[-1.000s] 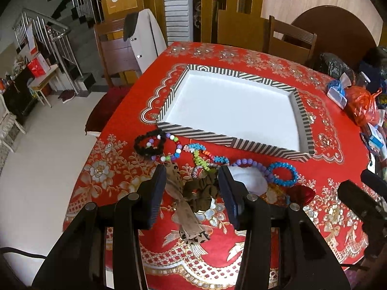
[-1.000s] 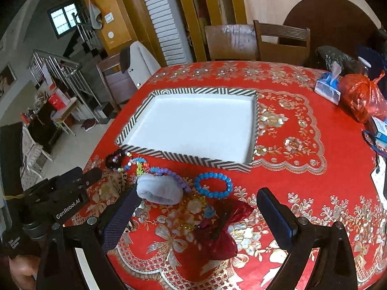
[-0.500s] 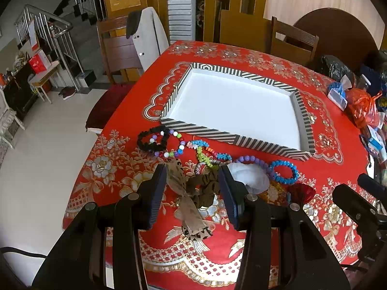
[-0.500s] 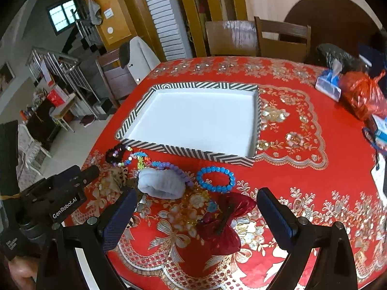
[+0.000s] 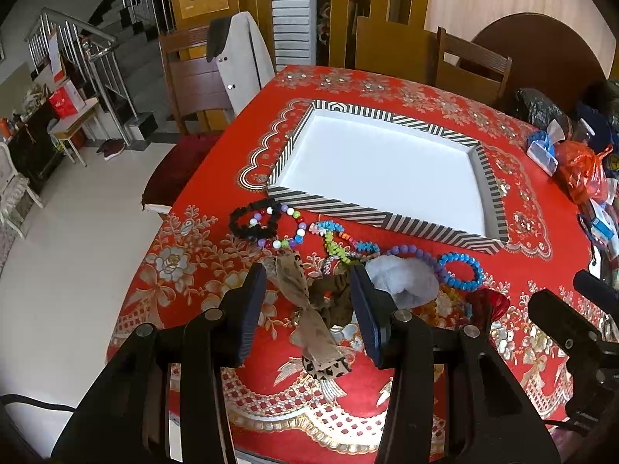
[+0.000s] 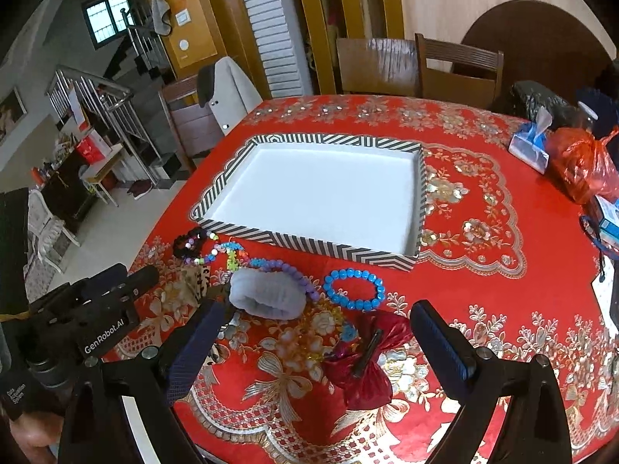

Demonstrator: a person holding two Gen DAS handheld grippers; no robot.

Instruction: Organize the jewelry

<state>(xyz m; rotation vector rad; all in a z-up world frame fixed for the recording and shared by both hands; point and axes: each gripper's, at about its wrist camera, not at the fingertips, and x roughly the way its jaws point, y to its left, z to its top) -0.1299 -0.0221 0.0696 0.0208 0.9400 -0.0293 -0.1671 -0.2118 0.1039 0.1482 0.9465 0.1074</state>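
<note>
Closing in: left gripper (image 5: 307,301) has dropped nearer the leopard-print bow scrunchie (image 5: 317,309) on the tablecloth, jaws spread, straddling it. Right gripper (image 6: 317,342) spread wide above red bow (image 6: 361,359). Striped tray (image 5: 381,218) unfilled.

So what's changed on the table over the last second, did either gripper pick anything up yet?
Nothing picked up. The left gripper has eased slightly forward, open, its fingers either side of the leopard-print hair bow. The right gripper has barely shifted, open over the red hair bow. The blue bead bracelet, white scrunchie and other beads lie where they were, and the striped tray holds nothing.
</note>
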